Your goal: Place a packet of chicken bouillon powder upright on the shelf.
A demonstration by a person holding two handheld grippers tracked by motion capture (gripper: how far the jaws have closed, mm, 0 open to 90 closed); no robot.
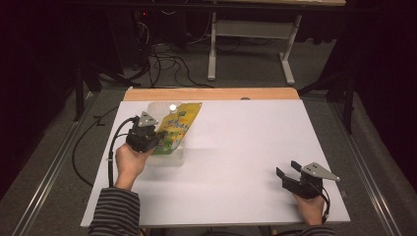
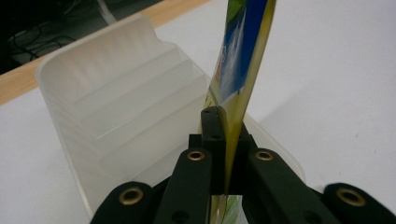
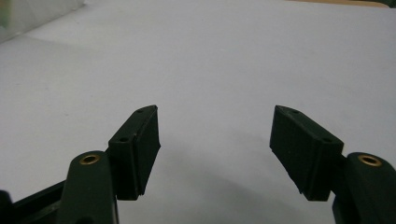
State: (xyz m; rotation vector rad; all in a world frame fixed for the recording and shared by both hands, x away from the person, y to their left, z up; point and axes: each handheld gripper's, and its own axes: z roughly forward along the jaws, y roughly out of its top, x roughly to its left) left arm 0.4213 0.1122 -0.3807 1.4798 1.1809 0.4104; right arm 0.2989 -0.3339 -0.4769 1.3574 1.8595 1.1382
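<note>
Left gripper (image 2: 223,140) clamped on yellow pouch (image 2: 240,60) edge; clear plastic container (image 2: 116,98) directly beneath. Right gripper (image 3: 215,140) spread apart, nothing held.

On the table (image 1: 236,162), a plastic bin (image 1: 169,158) stood at the ten o'clock side, near the left edge. A flat snack pouch (image 1: 178,129) leaned out of the bin toward one o'clock. The left tongs (image 1: 153,140) sat at the pouch's seven o'clock end, pinching it. The right tongs (image 1: 289,171) rested well apart at four o'clock.
</note>
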